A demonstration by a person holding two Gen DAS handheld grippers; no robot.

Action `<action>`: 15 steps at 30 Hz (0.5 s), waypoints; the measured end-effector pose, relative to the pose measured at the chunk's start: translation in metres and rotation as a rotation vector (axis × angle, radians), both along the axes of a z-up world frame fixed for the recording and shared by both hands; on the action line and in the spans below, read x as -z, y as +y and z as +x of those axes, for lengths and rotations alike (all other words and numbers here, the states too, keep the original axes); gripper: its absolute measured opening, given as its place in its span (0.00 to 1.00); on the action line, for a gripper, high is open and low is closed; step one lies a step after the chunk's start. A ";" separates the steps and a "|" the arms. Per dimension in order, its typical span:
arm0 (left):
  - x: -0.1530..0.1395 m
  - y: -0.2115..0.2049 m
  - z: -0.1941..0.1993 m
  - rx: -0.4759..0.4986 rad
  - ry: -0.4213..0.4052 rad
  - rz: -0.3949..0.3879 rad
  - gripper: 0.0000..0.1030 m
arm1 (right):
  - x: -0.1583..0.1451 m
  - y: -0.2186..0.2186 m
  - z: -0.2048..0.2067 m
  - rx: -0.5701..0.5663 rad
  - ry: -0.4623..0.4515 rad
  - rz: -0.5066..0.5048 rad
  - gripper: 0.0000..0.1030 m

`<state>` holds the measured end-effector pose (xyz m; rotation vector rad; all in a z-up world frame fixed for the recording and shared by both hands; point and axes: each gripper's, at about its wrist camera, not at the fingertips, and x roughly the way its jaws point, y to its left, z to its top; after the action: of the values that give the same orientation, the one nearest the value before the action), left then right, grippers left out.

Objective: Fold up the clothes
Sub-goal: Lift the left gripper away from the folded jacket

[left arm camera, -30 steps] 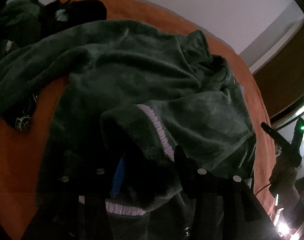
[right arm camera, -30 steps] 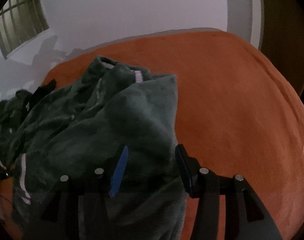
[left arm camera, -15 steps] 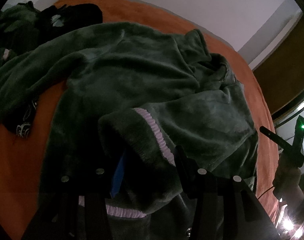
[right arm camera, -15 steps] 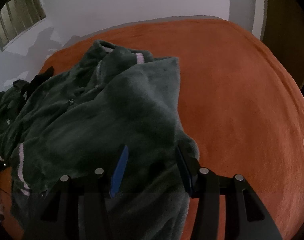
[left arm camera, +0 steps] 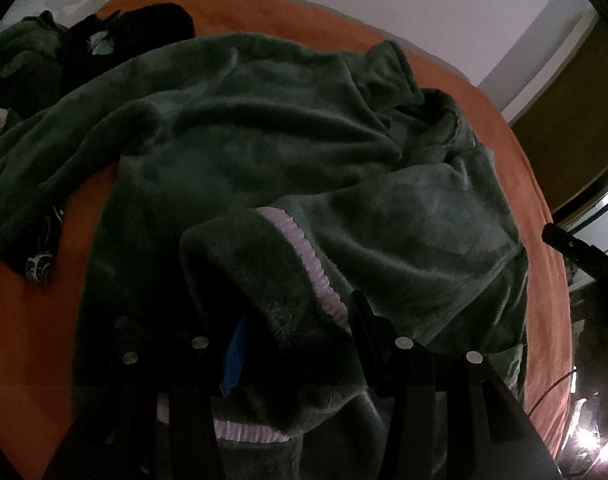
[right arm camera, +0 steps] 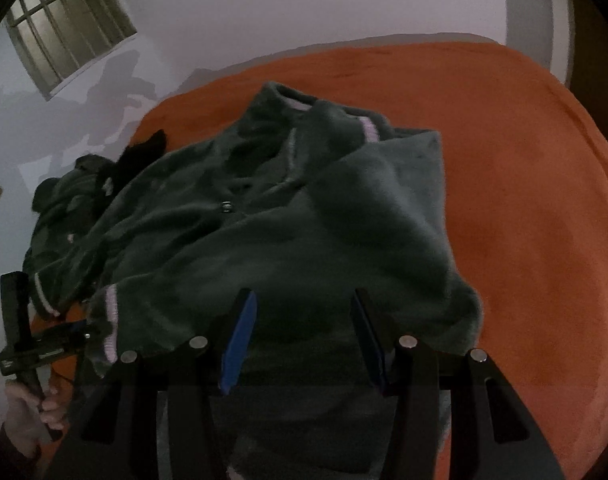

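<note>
A: Where's the garment?

B: The dark green fleece jacket point(left arm camera: 304, 152) lies spread on the orange bedspread point(right arm camera: 523, 200). My left gripper point(left arm camera: 296, 320) has its lilac-trimmed cuff point(left arm camera: 304, 256) between spread fingers; whether they pinch it, I cannot tell. I'd guess it's to fold the sleeve inward.

A: And the right?

B: My right gripper point(right arm camera: 304, 320) hangs released over the hem, closer than a second ago.

We see an orange bed point(right arm camera: 523, 208) carrying a dark green fleece jacket point(right arm camera: 304, 220) spread across it, with a black garment point(left arm camera: 144, 28) and another green garment point(left arm camera: 20, 60) at its far edge.
</note>
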<state>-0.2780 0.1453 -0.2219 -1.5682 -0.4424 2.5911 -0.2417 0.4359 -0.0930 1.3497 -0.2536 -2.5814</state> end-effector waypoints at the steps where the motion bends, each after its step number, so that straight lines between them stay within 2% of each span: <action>1: -0.003 0.000 0.001 0.001 0.006 -0.006 0.48 | -0.001 -0.002 0.000 -0.007 0.003 0.006 0.47; 9: -0.021 -0.003 0.001 -0.001 0.050 -0.011 0.48 | -0.006 -0.021 -0.002 -0.062 0.023 0.047 0.47; 15: -0.025 -0.029 -0.007 -0.045 0.060 -0.049 0.48 | -0.011 -0.049 -0.012 -0.119 0.031 -0.021 0.47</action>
<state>-0.2846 0.1160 -0.1970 -1.5073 -0.4171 2.6942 -0.2532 0.3868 -0.0815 1.2757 -0.1885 -2.4929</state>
